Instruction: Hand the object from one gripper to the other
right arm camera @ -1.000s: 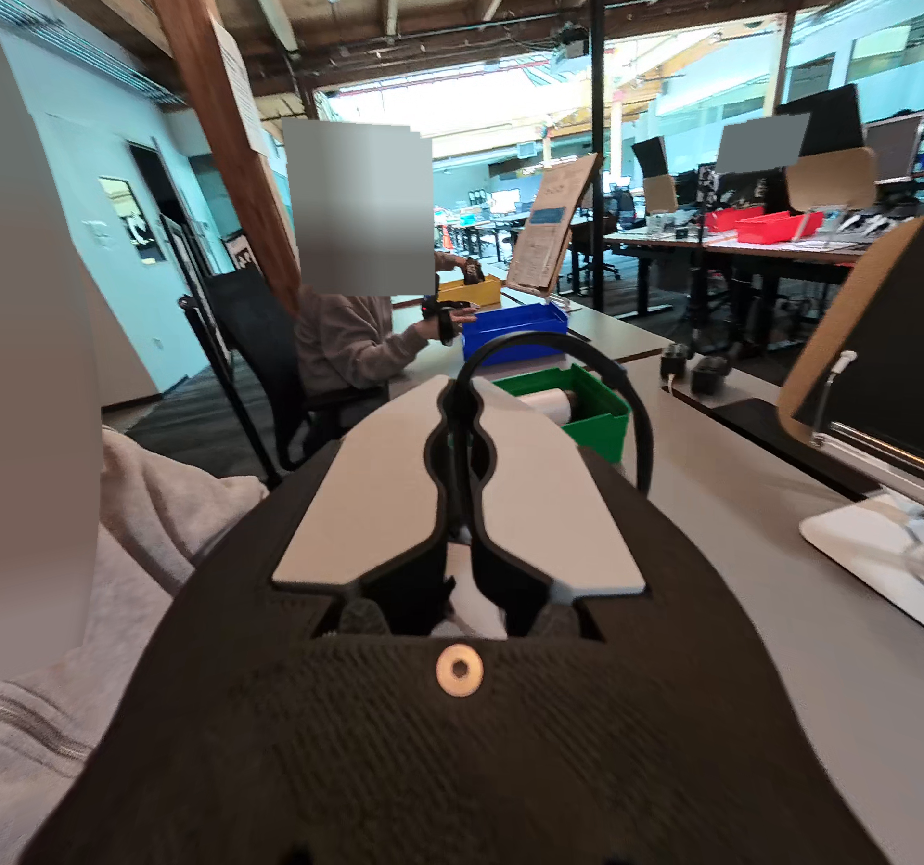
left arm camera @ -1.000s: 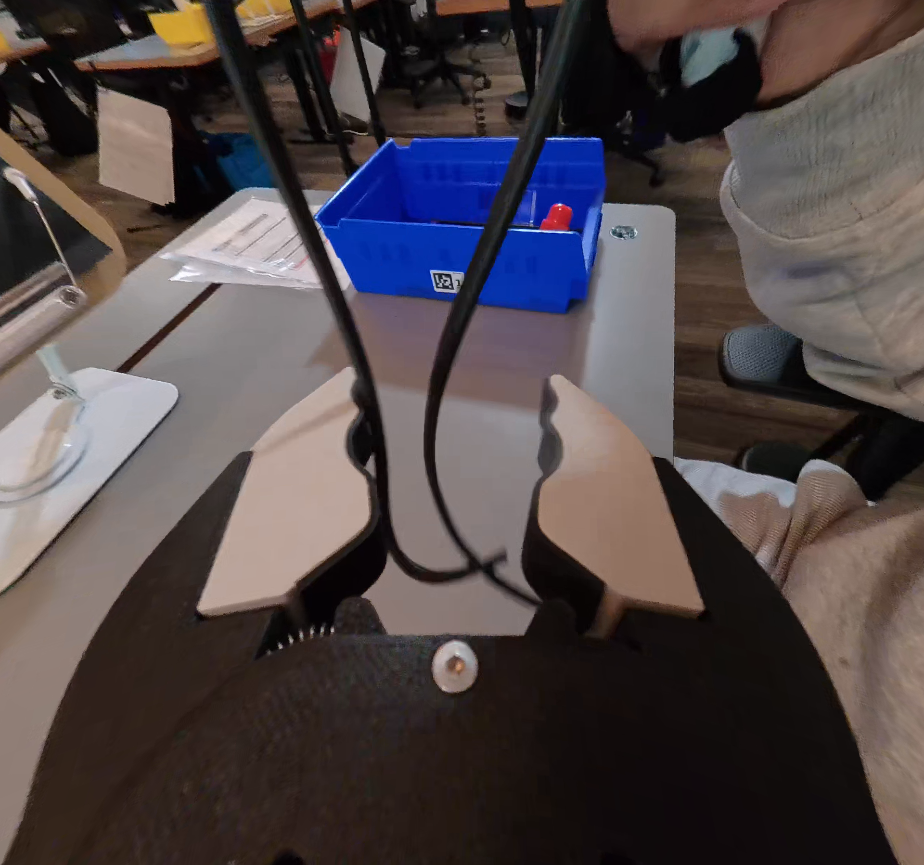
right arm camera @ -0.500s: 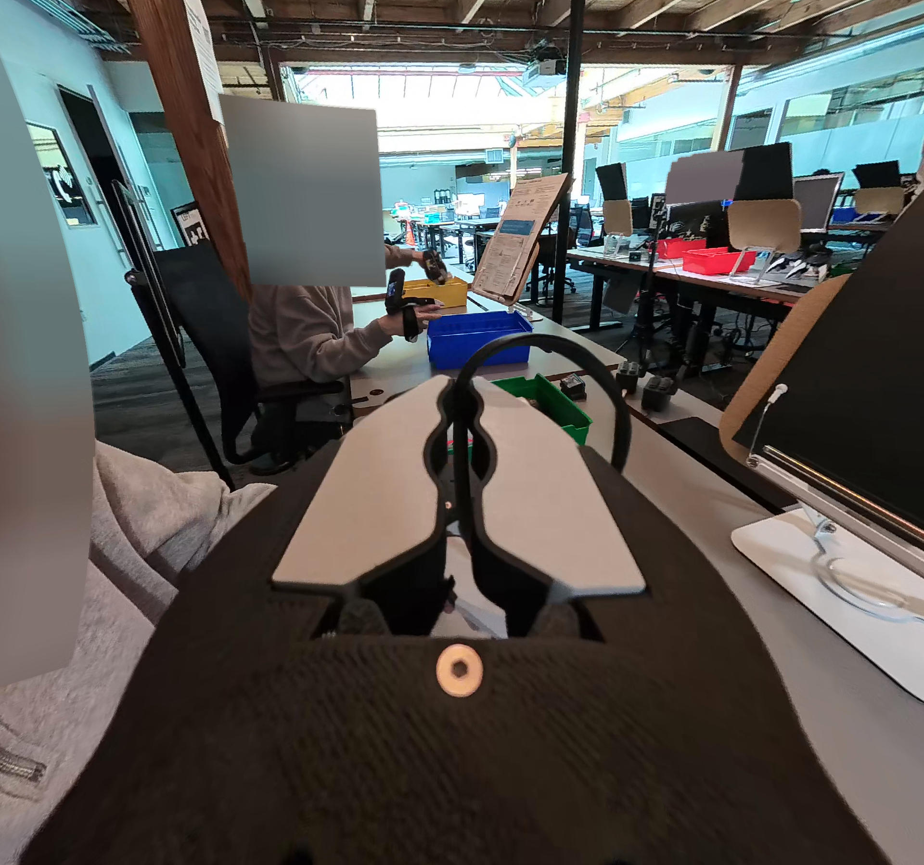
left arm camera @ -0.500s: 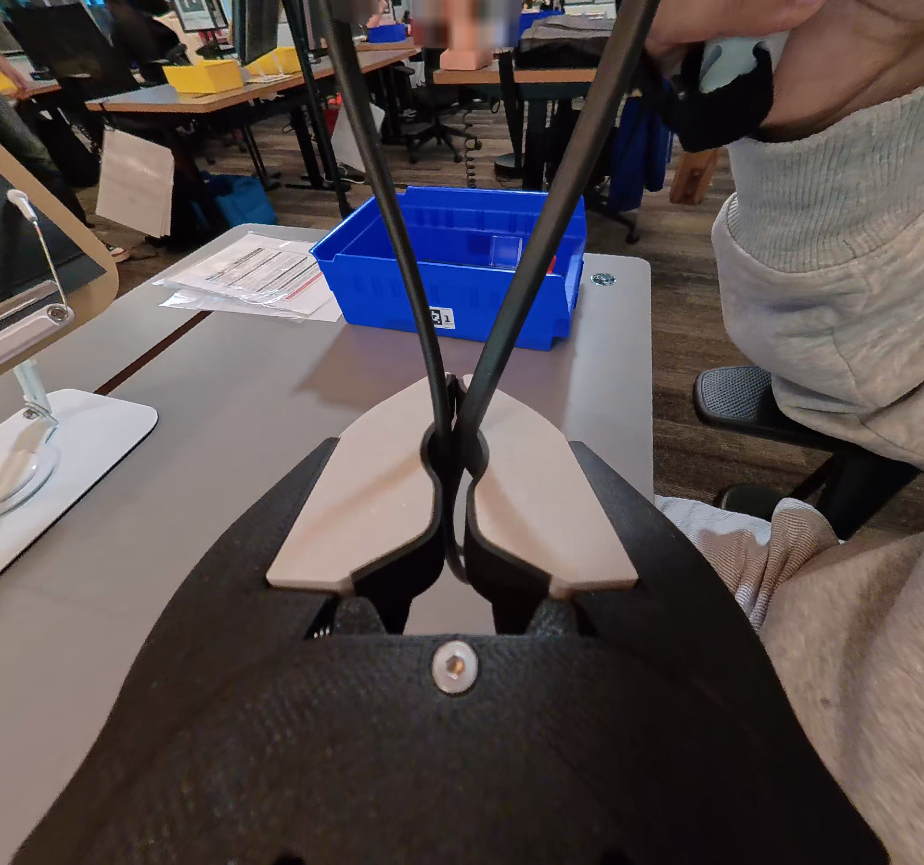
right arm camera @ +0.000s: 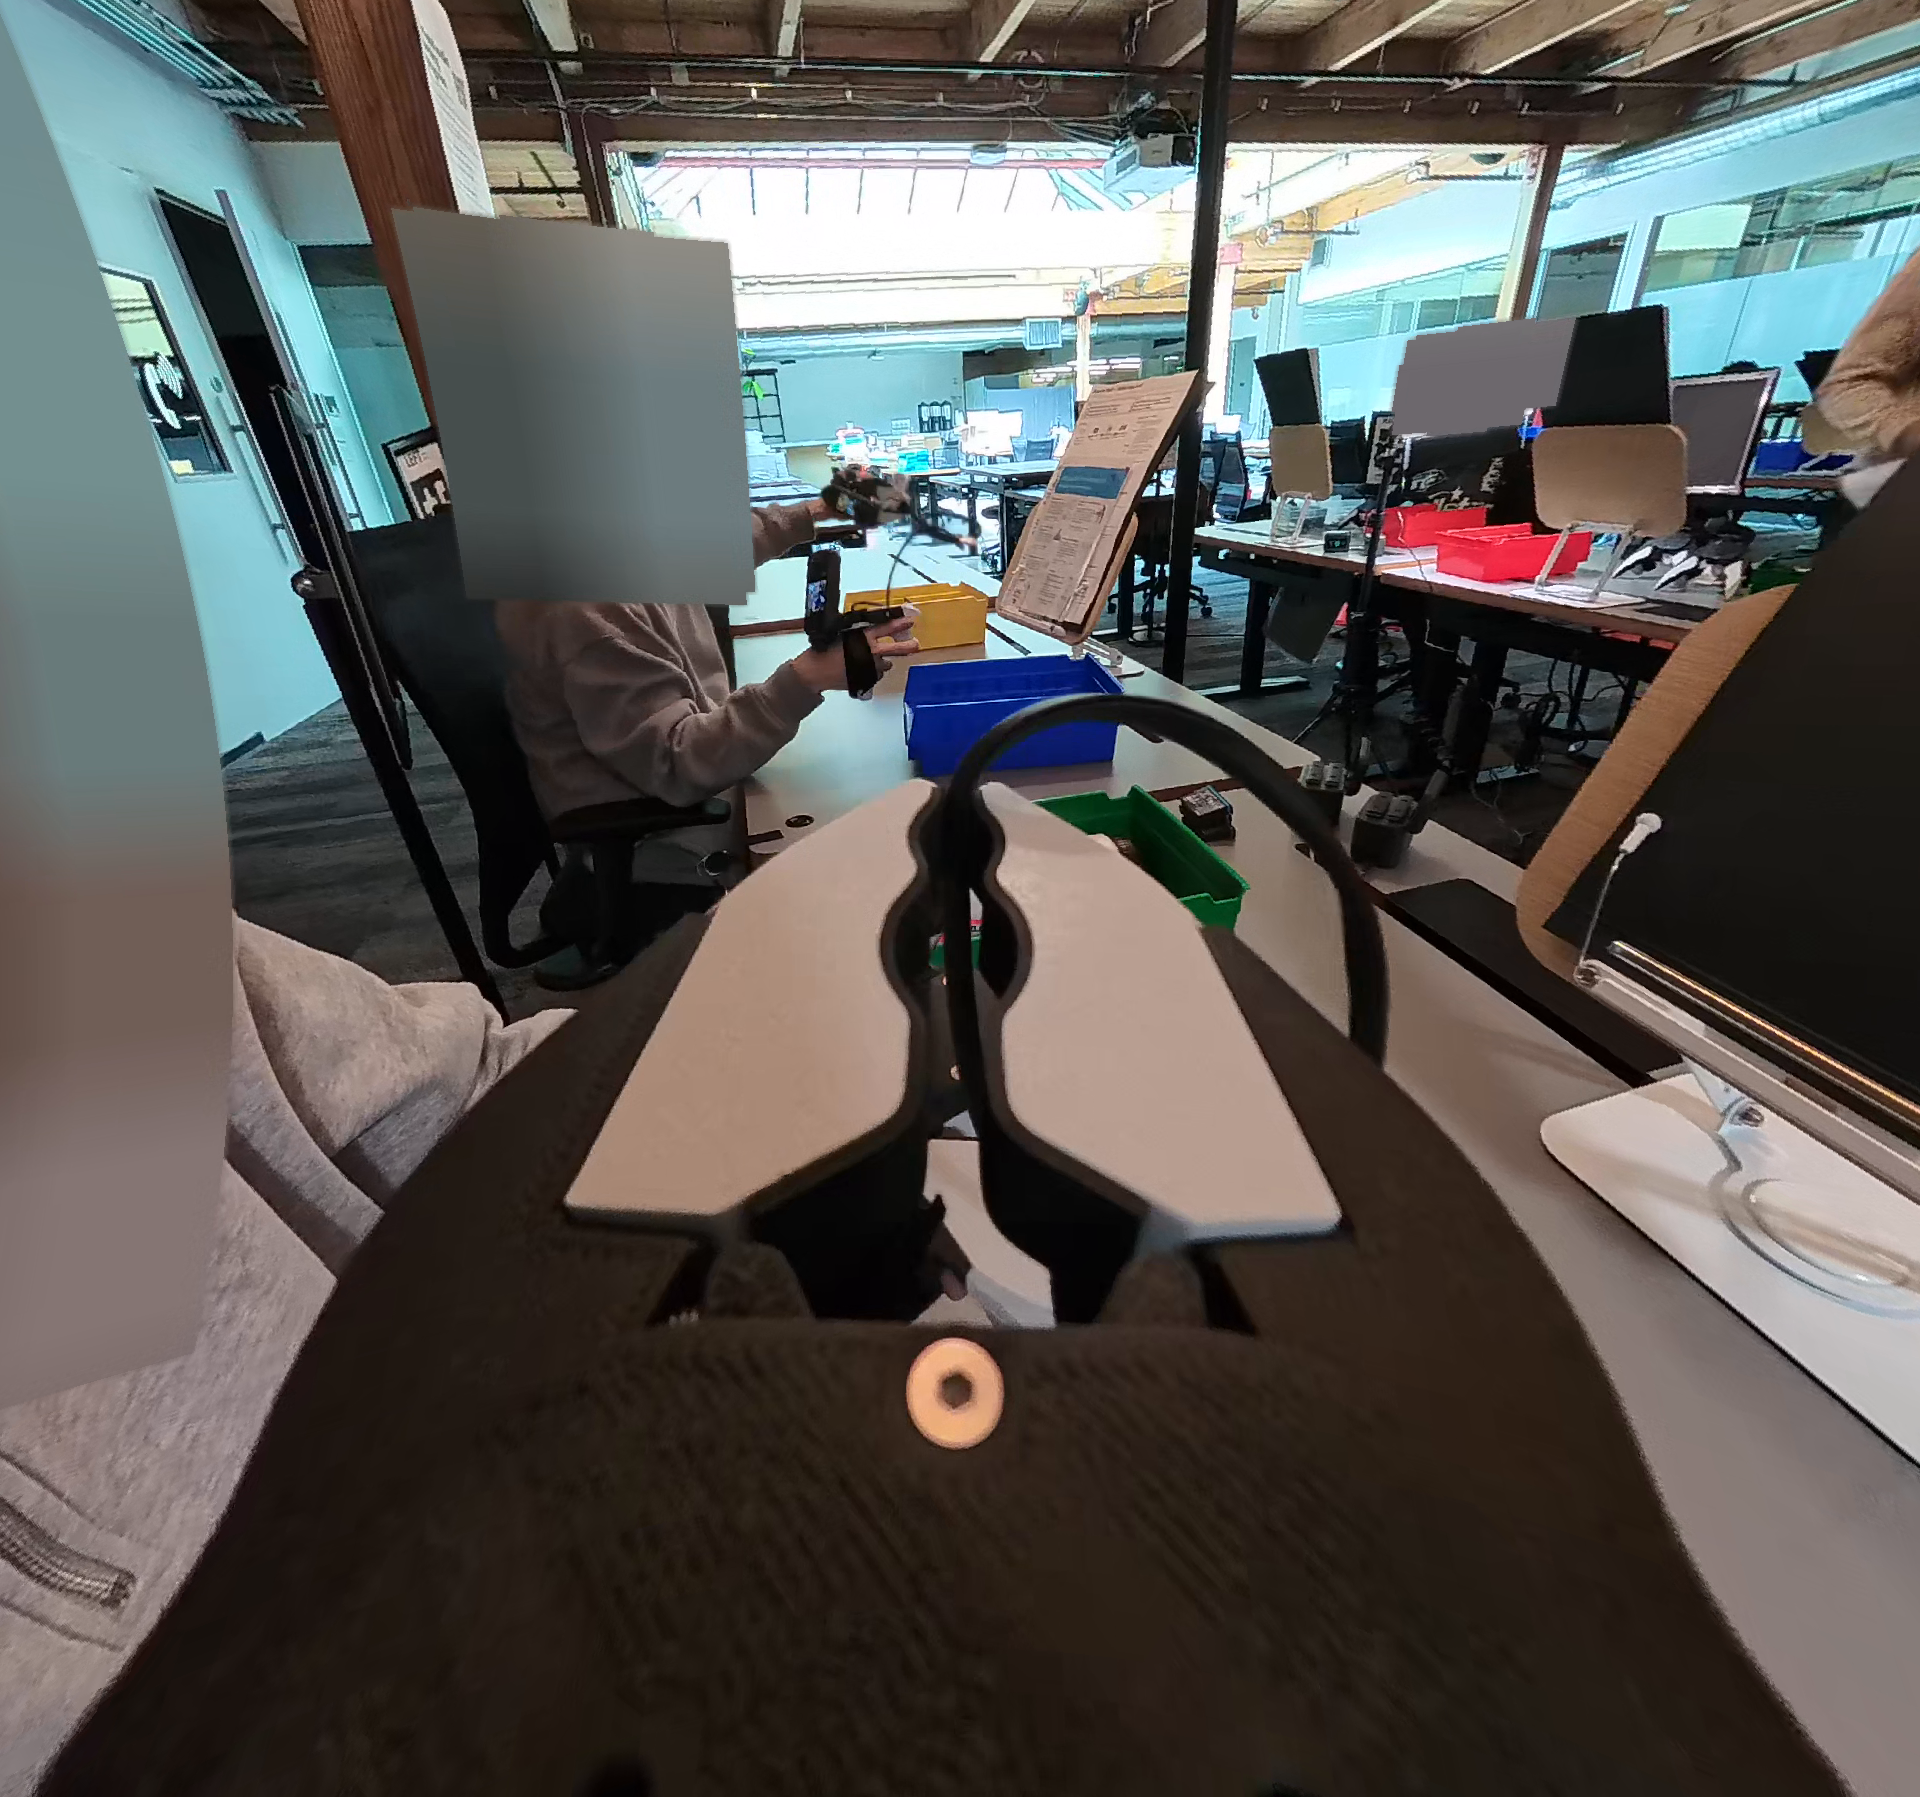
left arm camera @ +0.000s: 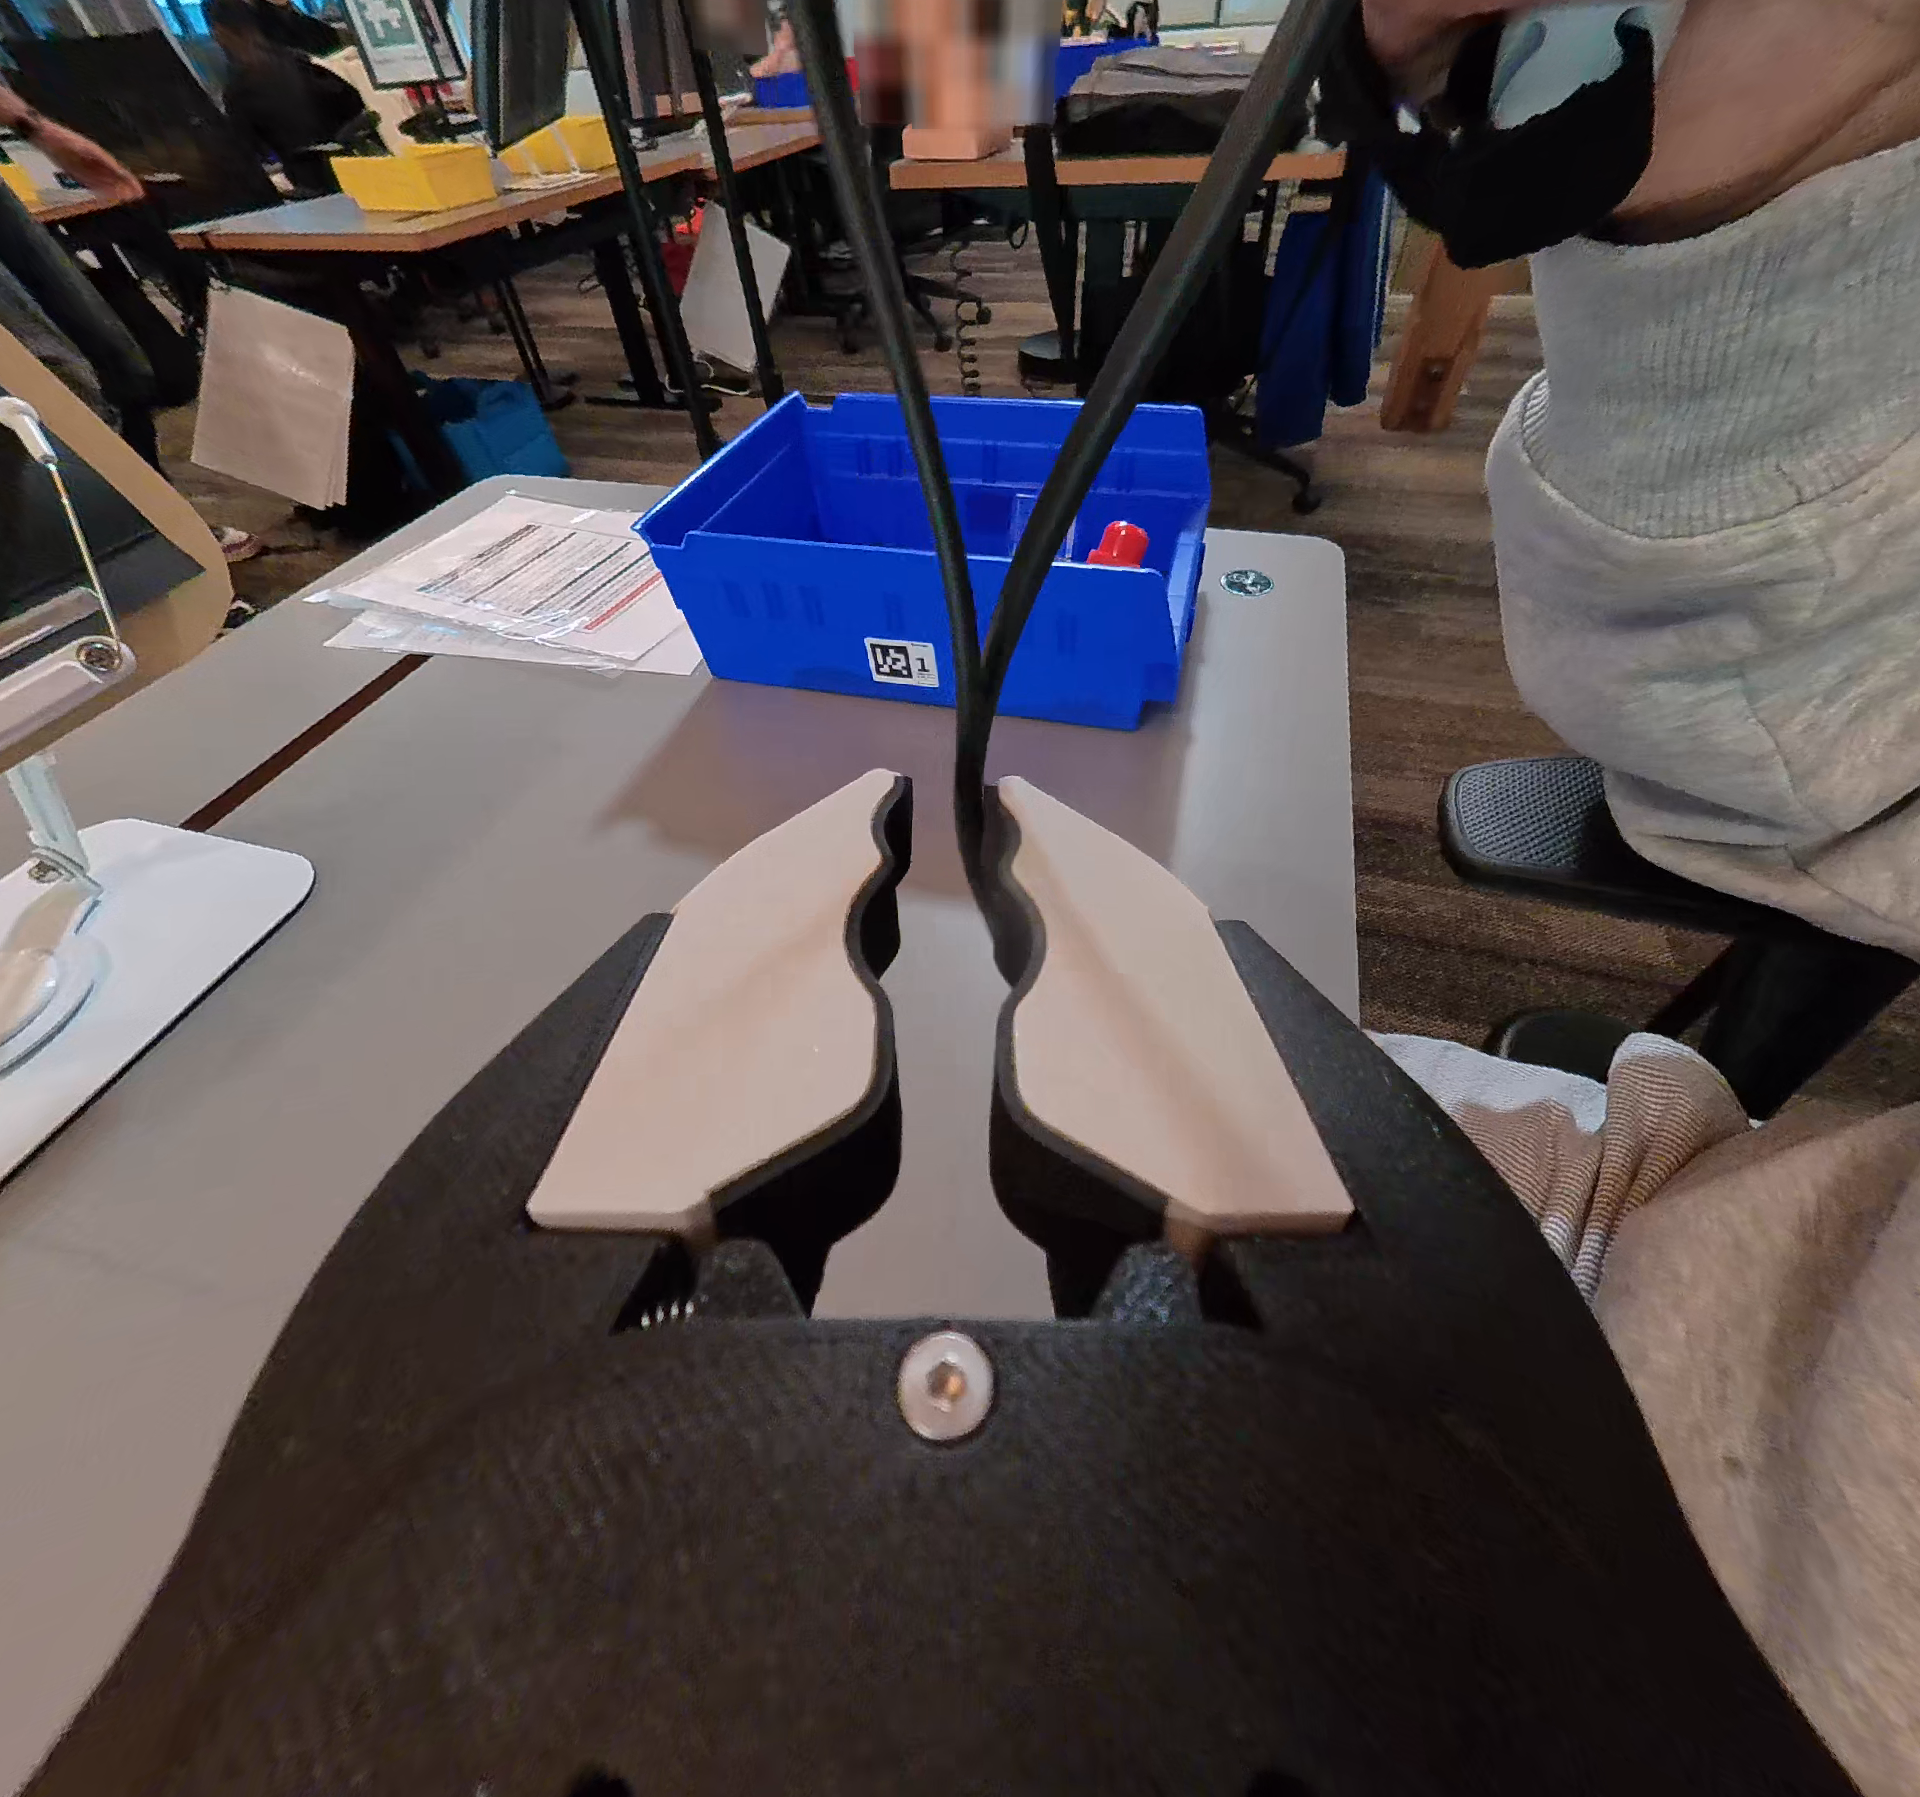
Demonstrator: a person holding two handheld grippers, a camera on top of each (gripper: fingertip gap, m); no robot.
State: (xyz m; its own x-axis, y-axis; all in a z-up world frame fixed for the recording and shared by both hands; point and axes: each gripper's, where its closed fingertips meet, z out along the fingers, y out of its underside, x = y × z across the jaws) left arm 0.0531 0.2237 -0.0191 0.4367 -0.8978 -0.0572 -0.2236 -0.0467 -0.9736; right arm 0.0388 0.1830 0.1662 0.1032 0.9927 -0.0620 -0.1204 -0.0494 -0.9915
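A black cable (right arm camera: 961, 968) is pinched between the closed fingers of the right gripper (right arm camera: 956, 797), and it is bent into a loop above them. Two strands of the cable (left arm camera: 966, 708) are seen hanging by the left gripper (left arm camera: 951, 791), whose fingers are held a little apart. A blue bin (left arm camera: 790, 594) is set on the grey surface (left arm camera: 468, 864) behind.
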